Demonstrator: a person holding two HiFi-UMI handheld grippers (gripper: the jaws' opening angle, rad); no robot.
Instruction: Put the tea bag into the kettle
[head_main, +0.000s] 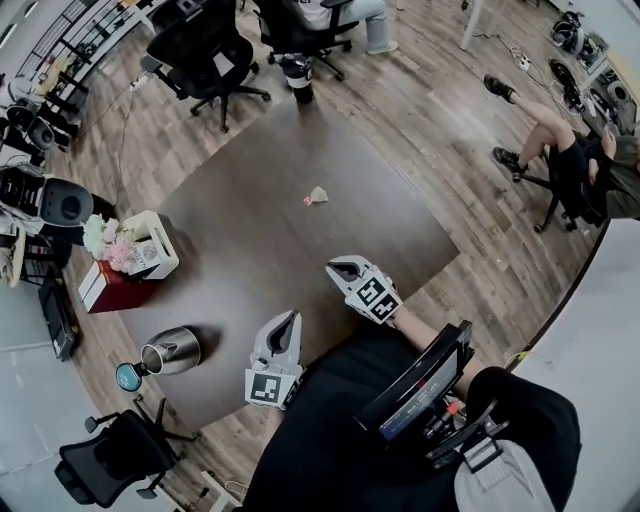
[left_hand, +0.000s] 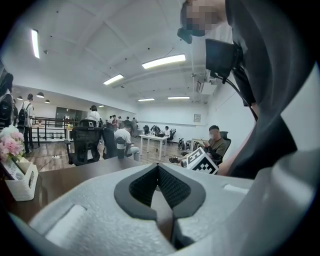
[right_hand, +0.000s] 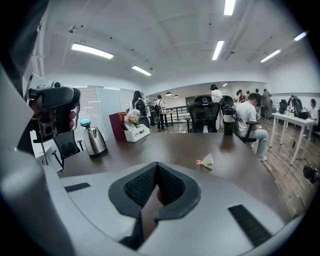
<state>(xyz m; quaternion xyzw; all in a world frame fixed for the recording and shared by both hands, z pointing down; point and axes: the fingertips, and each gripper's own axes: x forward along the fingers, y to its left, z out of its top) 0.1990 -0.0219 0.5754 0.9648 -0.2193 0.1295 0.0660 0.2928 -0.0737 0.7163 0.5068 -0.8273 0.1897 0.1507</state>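
We see a dark brown bench (head_main: 260, 240) from above, with a pair of grey tongs in each hand at its near edge. The left tongs (head_main: 290, 318) are pressed together with nothing between them, and the left gripper view shows the ribbed black pads (left_hand: 145, 187) meeting. The right tongs (head_main: 338, 268) are also together and empty, and they point across the bench toward the tea bag (head_main: 316, 196). The tea bag is a small pale pyramid with a red tag. It lies alone near the middle of the bench, well apart from both tongs. The steel kettle (head_main: 175, 351) stands far to the left, close to the bench corner, with a teal knob on top. We cannot tell whether its lid is open. A white box of pink flowers (head_main: 140, 245) sits further along that left edge. We judge that the main risk is the pick-up. The tea bag is light and sits low, so tongs arriving too narrow or too flat could push it along the smooth top instead of gripping it. Catching only the tag would leave the bag swinging on the long carry to the kettle. A lid that is down would block the drop, and a nudge could shift the kettle toward the bench edge.
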